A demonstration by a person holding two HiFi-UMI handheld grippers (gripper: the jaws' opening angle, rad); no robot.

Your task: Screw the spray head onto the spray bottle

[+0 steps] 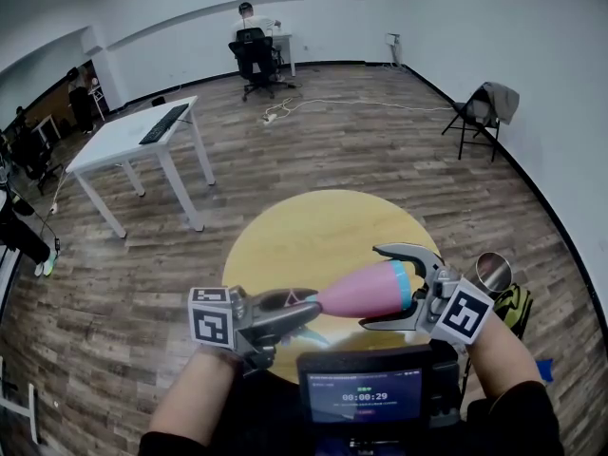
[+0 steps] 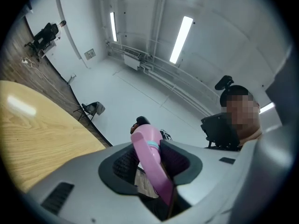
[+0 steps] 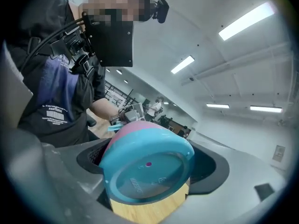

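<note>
One pink spray bottle point(image 1: 366, 290) hangs sideways over the table's point(image 1: 275, 240) near edge. Left gripper view: the left gripper point(image 2: 152, 160) squeezes its thin end. Right gripper view: the right gripper point(image 3: 149, 169) stands apart round its blue bottom. Likely light, hard, slippery; grab the fat end.

Bright, even light from ceiling strips point(image 2: 181, 38); fisheye edges bend, darken

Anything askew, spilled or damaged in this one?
Nothing damaged or spilled. The spray bottle lies sideways above the table, neck end in the left tongs; the right tongs straddle its teal base, open.
</note>
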